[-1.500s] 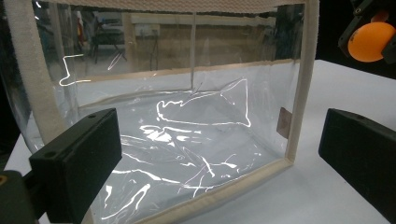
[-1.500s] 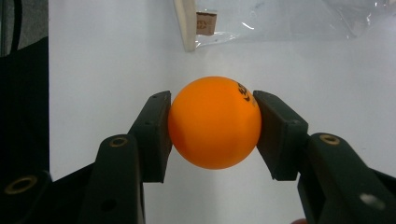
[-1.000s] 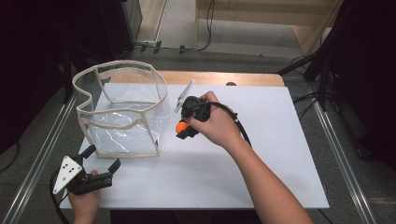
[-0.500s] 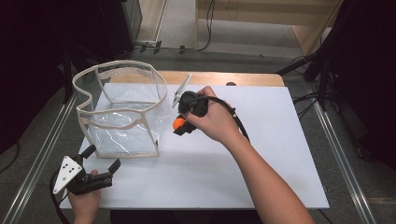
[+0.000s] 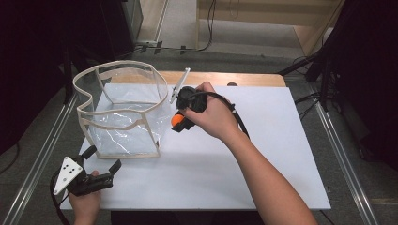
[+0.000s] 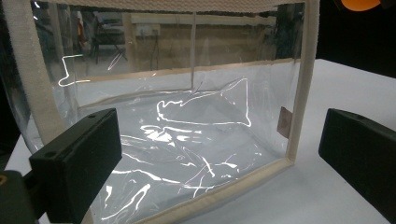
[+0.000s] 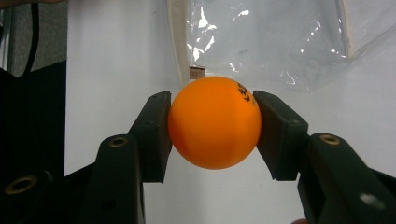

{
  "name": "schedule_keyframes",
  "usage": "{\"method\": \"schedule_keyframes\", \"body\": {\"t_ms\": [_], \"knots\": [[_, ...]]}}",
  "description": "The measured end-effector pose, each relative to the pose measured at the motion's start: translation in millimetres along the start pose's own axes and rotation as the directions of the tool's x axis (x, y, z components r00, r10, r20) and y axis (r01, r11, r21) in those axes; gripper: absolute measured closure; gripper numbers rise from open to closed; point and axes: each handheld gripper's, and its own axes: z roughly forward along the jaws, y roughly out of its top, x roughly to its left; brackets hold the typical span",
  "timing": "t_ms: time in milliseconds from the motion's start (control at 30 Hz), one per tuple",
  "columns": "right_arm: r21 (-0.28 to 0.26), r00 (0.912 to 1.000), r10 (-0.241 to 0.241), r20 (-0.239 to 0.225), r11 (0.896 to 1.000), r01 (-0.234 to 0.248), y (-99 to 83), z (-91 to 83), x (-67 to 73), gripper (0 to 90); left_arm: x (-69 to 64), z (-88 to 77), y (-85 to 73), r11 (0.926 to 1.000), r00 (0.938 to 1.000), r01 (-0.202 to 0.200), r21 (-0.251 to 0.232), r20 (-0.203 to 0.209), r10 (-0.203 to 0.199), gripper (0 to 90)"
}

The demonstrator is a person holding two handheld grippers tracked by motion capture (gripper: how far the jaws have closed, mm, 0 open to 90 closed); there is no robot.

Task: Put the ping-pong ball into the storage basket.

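Note:
An orange ball (image 7: 214, 122) sits squeezed between both pads of my right gripper (image 7: 212, 128), which is shut on it. In the high view the ball (image 5: 177, 120) hangs above the white board, just right of a clear plastic bag with cream trim (image 5: 123, 110), and the right gripper (image 5: 180, 123) points down and left. The bag (image 6: 177, 116) stands open at the top, directly in front of my left gripper (image 6: 219, 154). At the board's near left corner my left gripper (image 5: 101, 159) stands open, nothing between its jaws.
The white board (image 5: 263, 154) covers a wooden table (image 5: 244, 78). Metal rails run along both sides (image 5: 345, 164). A cable trails from the right gripper over the wrist. Dark equipment stands at the far left and right.
The right gripper with the orange ball has shifted a little to the left, closer to the bag's right edge. The left gripper has stayed where it was.

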Motion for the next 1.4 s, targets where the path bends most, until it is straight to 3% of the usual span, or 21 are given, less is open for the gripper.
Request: {"method": "schedule_keyframes", "body": {"t_ms": [1400], "knots": [[-0.041, 0.9995, -0.032, 0.008, 0.999, 0.032, 43.7, -31.8, -7.3, 47.6, 0.3, 0.5, 0.1, 1.0, 1.0, 0.007, -0.006, 0.003, -0.007, 0.1]]}}
